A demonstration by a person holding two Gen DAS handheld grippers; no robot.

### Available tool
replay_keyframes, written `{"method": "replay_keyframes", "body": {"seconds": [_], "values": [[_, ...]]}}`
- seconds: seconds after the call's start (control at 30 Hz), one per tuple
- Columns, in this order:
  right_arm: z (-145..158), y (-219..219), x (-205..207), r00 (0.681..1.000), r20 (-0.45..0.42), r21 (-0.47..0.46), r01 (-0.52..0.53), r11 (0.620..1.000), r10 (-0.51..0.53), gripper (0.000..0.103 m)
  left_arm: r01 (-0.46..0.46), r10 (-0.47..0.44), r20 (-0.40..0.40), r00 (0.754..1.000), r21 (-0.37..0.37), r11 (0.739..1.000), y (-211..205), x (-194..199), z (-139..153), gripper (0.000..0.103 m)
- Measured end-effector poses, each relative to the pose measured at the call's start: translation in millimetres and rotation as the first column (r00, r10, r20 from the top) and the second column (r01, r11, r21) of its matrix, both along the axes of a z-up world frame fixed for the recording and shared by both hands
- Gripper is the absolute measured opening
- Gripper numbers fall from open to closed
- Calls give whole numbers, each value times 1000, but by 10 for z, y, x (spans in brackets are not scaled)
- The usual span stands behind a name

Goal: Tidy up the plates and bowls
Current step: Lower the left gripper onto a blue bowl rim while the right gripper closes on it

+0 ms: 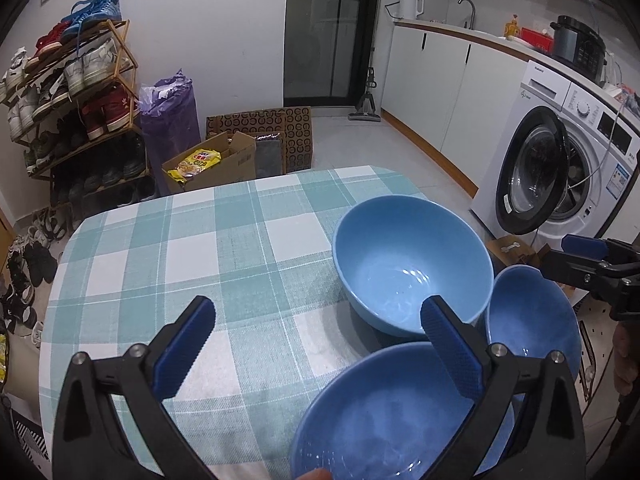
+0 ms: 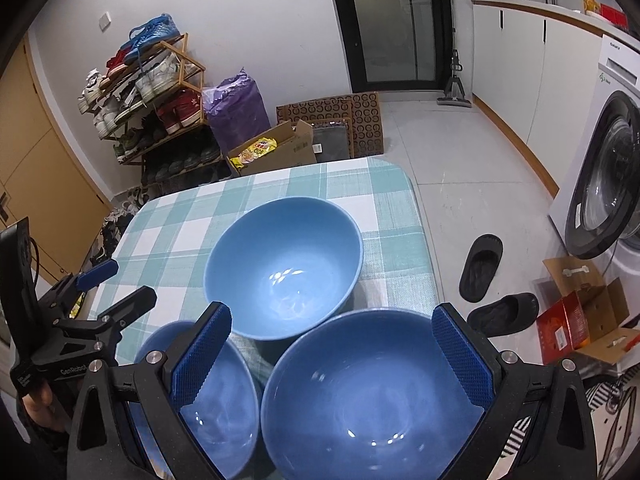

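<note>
Because three blue bowls sit clustered at the near right of the checked table [image 1: 200, 240], unstacked, you hold the left gripper [image 1: 316, 344] and right gripper [image 2: 332, 344] with jaws apart and empty, seemingly poised above them for nesting.

Three plain blue bowls [image 2: 284, 268] sit on the worktop's [image 1: 168, 264] teal-and-white check cloth. Black hand-held gripper [image 2: 332, 352] frames carry textured blue pads [image 2: 202, 354]. Purple bag [image 1: 170, 116], black slippers [image 2: 480, 268] beyond.
</note>
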State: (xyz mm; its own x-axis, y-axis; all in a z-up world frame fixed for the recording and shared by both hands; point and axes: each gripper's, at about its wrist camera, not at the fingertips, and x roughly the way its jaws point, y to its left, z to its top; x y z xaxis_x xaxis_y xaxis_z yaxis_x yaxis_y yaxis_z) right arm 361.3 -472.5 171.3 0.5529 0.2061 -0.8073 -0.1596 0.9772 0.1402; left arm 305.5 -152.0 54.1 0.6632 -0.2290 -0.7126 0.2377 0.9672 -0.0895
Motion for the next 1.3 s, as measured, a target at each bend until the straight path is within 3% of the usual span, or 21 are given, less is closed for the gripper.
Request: {"method": "replay_keyframes", "body": {"seconds": [0.57, 0.8, 1.03, 1.13, 1.17, 1.3], "values": [[-371, 23, 417, 999, -46, -26, 11, 1000, -13, 101, 8, -7, -56, 998, 14, 1000, -176, 366, -236, 103], [-501, -24, 521, 997, -71, 6, 5, 1000, -4, 84, 33, -34, -90, 995, -21, 999, -207, 457, -302, 102], [-581, -23, 598, 996, -84, 28, -5, 1000, 7, 78, 65, -65, -84, 994, -4, 998, -283, 478, -348, 99], [-613, -12, 633, 996, -92, 30, -8, 1000, 10, 71, 73, -73, -99, 992, -9, 997, -305, 507, -366, 87], [-619, -8, 643, 995, -96, 33, -10, 999, 13, 67, 73, -74, -103, 992, -11, 997, -308, 513, -368, 85], [-659, 20, 674, 994, -106, 35, -19, 999, 23, 66, 72, -74, -108, 991, -24, 997, -307, 534, -377, 80]]}}
